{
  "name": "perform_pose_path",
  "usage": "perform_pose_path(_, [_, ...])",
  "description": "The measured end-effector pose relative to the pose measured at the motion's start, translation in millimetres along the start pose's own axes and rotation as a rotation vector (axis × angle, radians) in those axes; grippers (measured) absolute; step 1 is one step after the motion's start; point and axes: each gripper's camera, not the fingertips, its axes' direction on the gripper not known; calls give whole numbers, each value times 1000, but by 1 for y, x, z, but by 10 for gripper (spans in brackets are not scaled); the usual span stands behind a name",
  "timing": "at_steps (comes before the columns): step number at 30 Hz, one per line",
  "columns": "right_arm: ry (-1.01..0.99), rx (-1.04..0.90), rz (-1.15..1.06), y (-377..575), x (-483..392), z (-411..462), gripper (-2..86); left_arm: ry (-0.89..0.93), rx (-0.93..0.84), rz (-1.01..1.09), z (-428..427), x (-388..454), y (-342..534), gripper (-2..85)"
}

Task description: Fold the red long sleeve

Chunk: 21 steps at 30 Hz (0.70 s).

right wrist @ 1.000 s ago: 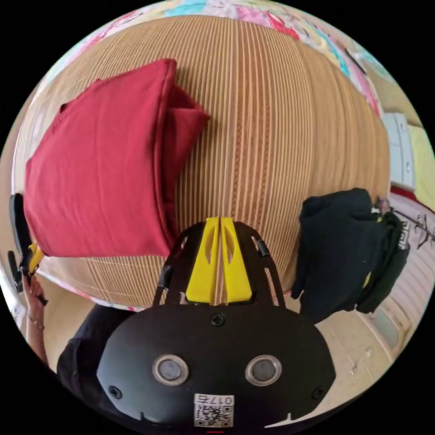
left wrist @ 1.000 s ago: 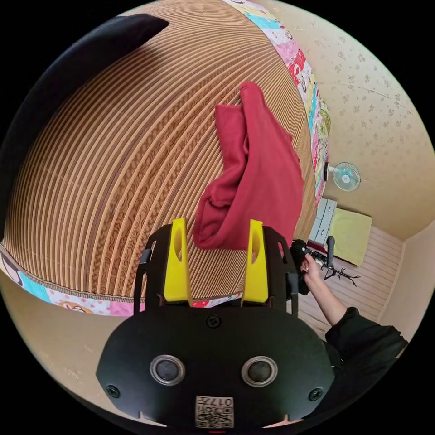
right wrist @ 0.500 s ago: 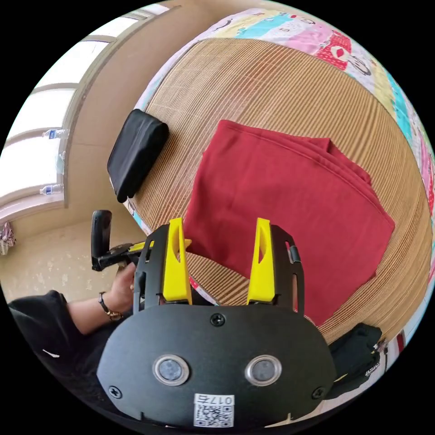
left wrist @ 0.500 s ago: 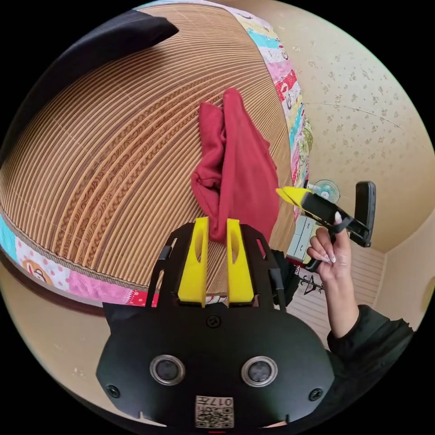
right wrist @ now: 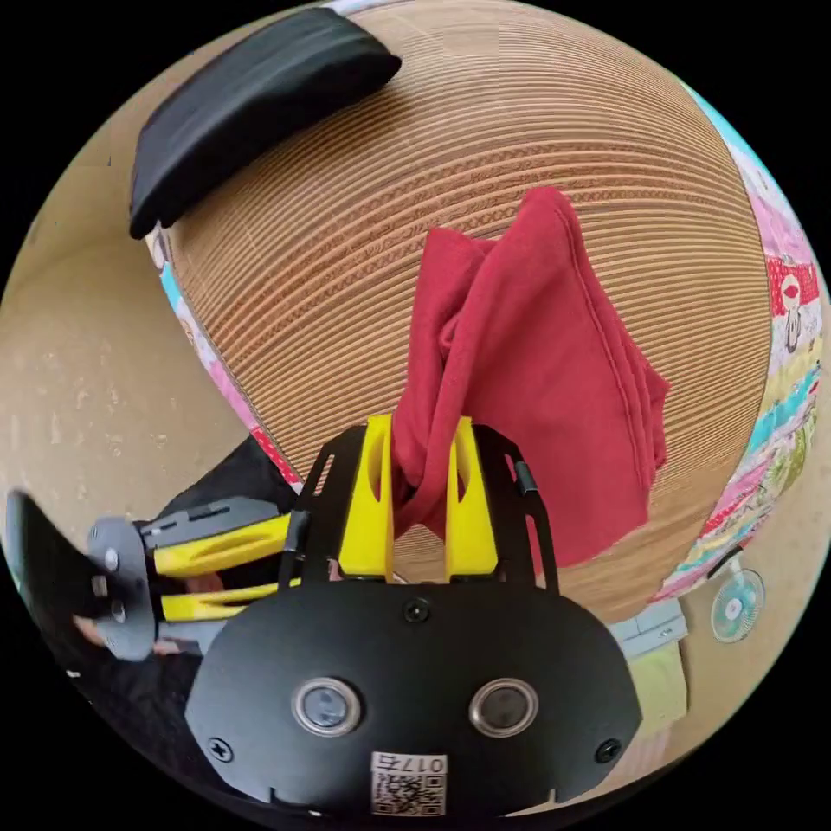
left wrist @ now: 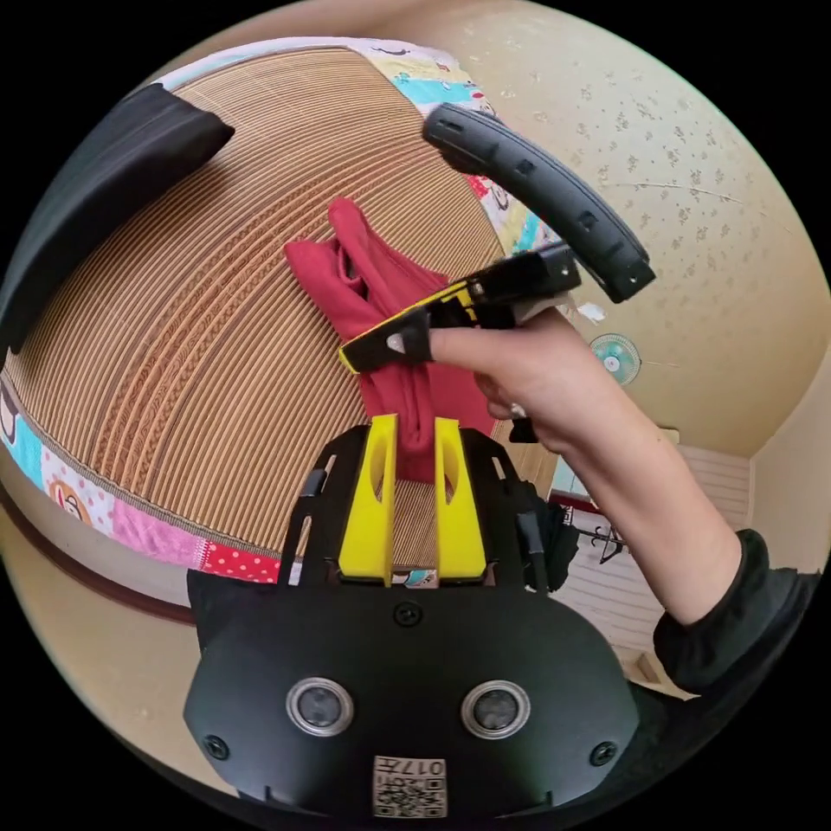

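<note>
Both grippers clamp the red long sleeve (right wrist: pixel 537 363): left gripper (left wrist: pixel 411 467) and right gripper (right wrist: pixel 420 485) each grasp its 6 o'clock edge, evidently lifting it off the mat (right wrist: pixel 346 260).

A striped woven mat (left wrist: pixel 216 286) covers the bed over a patchwork quilt (right wrist: pixel 779 415); beige floor (left wrist: pixel 692 173), small fan (left wrist: pixel 616 358).
</note>
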Motion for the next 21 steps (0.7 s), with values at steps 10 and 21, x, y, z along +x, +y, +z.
perform_pose_path(10, [-649, 861, 134, 352, 219, 14, 85, 182, -276, 116, 33, -30, 14, 124])
perform_pose_path(21, [-841, 733, 737, 515, 296, 164, 96, 37, -370, 122, 178, -40, -61, 197])
